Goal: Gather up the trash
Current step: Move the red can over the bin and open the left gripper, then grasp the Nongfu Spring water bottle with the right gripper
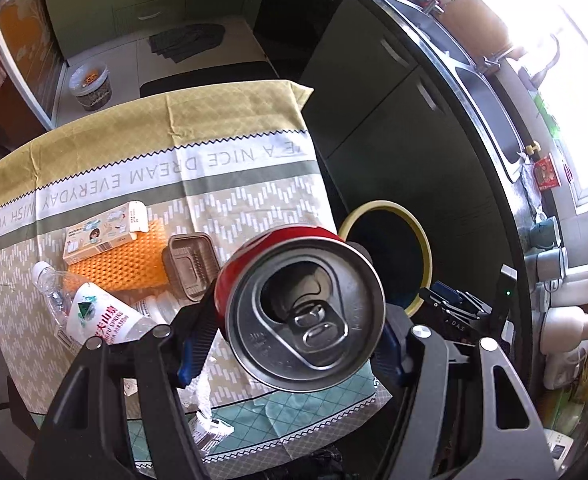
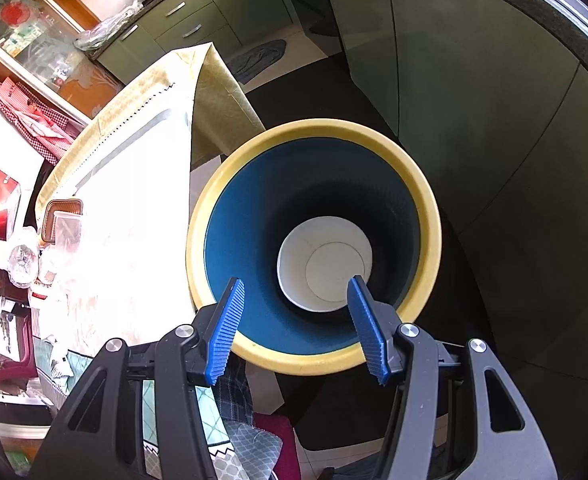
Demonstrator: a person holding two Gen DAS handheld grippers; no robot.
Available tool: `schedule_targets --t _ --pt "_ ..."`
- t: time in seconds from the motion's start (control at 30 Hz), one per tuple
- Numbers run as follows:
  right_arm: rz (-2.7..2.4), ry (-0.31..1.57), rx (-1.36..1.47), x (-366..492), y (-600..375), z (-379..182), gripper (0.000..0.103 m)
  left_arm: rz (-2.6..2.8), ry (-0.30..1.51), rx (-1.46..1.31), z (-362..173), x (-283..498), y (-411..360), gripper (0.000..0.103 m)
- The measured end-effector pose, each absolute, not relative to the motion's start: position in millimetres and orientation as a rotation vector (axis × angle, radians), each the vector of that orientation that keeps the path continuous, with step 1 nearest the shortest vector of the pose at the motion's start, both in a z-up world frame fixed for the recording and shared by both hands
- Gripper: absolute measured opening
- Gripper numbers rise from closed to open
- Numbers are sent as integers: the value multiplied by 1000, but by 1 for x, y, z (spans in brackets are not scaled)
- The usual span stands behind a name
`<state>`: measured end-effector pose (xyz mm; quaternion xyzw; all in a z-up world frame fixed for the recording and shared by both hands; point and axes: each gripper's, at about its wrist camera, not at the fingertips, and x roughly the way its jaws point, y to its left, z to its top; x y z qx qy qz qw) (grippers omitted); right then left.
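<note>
Jaws of my left gripper (image 1: 300, 312) clamp the red can (image 1: 306, 308) across its sides, opened top toward the lens, at the table edge near the bin (image 1: 424, 240). My right gripper (image 2: 294, 330) hangs open and empty over that bin, a white cup (image 2: 326, 268) at its bottom. Can: light, thin-walled, dents easily, slick; mid-body hold suits. Its base is hidden.

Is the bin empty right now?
No. The bin holds one white paper cup on its bottom; nothing else shows inside.
</note>
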<state>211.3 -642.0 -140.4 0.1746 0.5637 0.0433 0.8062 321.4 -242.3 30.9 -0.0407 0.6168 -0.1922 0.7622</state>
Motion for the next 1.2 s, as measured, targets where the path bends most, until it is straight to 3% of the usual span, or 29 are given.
schedule_targets --t 0.37,0.73,0.87,1.2 --pt "90 1117 406 170 -666 -114 55 -599 1376 44 15 303 -362 63" --pt "62 1115 420 128 -686 -112 55 -655 1525 133 -87 309 -469 64" --pt "79 1113 410 125 -684 -110 55 -670 1520 119 -84 304 -460 64" --pt "288 1107 280 164 -605 -87 55 -600 1318 101 18 272 -323 70"
